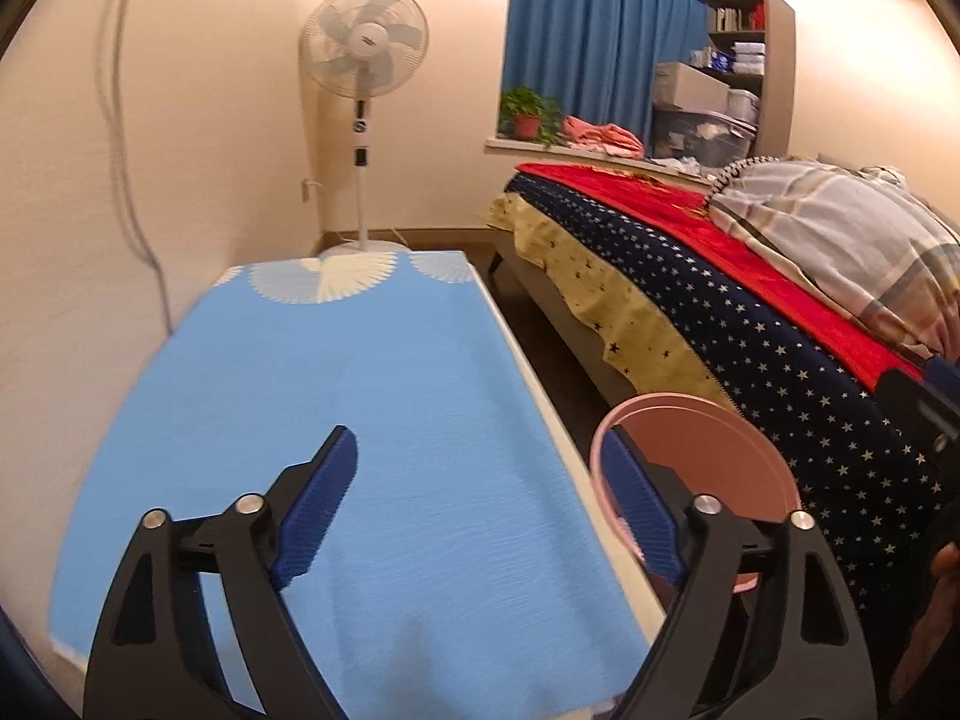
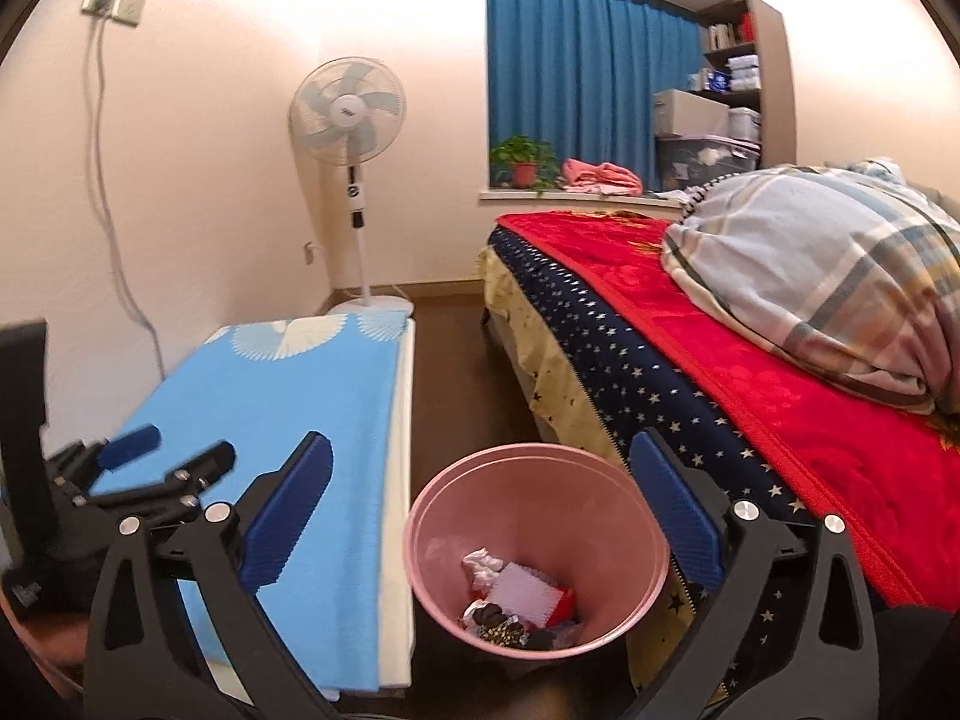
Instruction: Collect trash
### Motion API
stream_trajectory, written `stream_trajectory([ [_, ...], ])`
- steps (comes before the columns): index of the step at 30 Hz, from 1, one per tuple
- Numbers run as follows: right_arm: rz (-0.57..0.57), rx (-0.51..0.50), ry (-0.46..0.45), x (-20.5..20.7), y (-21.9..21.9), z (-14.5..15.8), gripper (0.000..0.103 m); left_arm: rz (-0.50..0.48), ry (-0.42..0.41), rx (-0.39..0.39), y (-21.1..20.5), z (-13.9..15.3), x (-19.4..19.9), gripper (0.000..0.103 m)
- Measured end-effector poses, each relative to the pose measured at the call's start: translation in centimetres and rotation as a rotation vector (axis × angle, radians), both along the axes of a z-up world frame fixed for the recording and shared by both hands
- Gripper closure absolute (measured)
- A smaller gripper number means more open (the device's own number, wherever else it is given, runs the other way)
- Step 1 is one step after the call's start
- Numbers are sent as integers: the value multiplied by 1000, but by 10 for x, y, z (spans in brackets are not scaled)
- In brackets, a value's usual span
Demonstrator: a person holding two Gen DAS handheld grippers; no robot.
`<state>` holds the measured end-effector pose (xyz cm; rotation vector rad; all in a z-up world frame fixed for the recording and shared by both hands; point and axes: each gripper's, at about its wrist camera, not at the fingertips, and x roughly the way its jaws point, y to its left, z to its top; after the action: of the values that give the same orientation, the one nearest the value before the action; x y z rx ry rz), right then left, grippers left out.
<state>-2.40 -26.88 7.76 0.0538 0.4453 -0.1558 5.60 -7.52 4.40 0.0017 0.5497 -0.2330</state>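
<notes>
Trash is not seen in the left wrist view: the left gripper (image 1: 480, 480) is held wide open and empty over the blue cloth-covered table (image 1: 360, 390), with the pink bin (image 1: 720, 450) off the table's right edge. In the right wrist view, the right gripper (image 2: 480, 492) is spread wide, nothing held, above the bin's rim; crumpled wrappers (image 2: 516, 606) lie at its bottom. These are judged light, soft, crinkly, best pinched at a raised fold. Smooth rigid plastic bin walls are noted.

Each hand-held gripper (image 1: 480, 510) (image 2: 480, 510) has black angular arms, silver round screws and ribbed blue finger pads (image 1: 318, 510) (image 2: 288, 516).
</notes>
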Motion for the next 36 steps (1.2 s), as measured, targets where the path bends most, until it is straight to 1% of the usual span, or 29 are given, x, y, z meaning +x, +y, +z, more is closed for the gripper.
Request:
stream_trajectory([
  [2, 12, 3, 6, -3, 4, -1, 5, 25, -8, 1, 9, 4, -9, 16],
  [8, 33, 2, 28, -8, 15, -6, 5, 70, 12, -10, 25, 8, -25, 14],
  [13, 36, -8, 76, -3, 22, -16, 5, 112, 58, -18, 34, 0, -36, 12],
  [18, 45, -16, 106, 5, 30, -29, 5, 188, 55, -32, 52, -6, -32, 12],
  [22, 53, -28, 120, 13, 36, -37, 5, 226, 54, -49, 63, -12, -28, 12],
  [27, 52, -20, 134, 27, 44, -44, 5, 238, 55, -16, 66, -19, -24, 12],
  [30, 64, -29, 139, 33, 51, -48, 5, 245, 62, -12, 67, -20, -22, 12],
  [36, 77, -28, 153, 41, 56, -55, 5, 246, 49, -5, 67, -20, -23, 12],
])
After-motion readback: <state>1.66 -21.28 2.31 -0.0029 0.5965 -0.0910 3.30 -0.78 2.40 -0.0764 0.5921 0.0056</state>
